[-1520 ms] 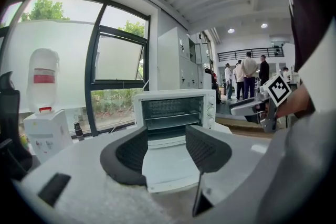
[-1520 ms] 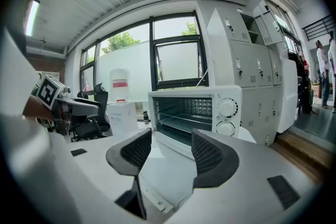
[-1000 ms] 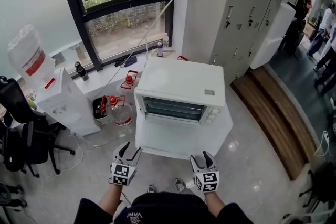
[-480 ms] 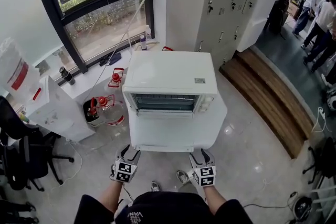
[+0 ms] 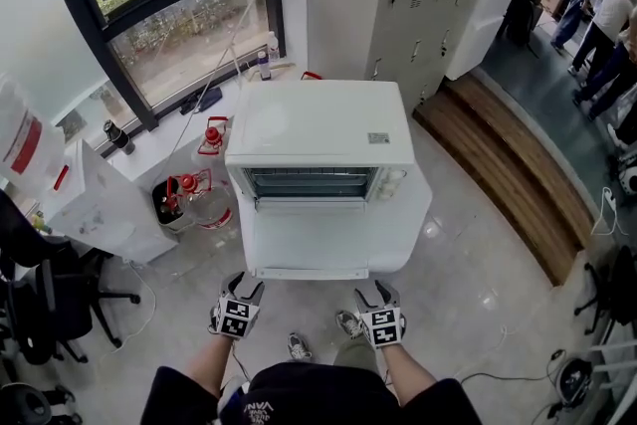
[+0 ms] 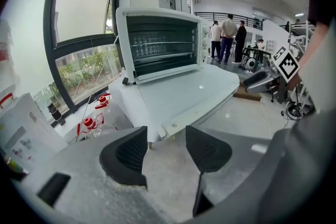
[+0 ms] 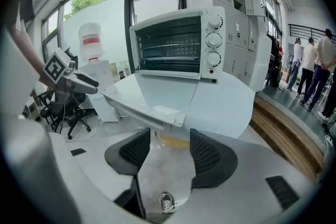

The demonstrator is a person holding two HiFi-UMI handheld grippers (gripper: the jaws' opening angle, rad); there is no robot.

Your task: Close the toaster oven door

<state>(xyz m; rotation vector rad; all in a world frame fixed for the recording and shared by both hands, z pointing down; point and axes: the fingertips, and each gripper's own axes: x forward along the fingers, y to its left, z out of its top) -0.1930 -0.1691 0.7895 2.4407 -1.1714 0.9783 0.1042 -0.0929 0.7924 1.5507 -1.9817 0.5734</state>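
Glossy floor (image 5: 468,284); toaster oven door (image 5: 309,239) down; left gripper (image 5: 246,284), right gripper (image 5: 375,290) jaws apart, empty

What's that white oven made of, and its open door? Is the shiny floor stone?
The toaster oven looks like painted sheet metal: matte white with crisp folded edges. Its open door is a smooth, glossy panel catching a glint; glass or coated metal, I cannot tell. The floor seems to be polished tile or stone: pale, mirroring light spots.
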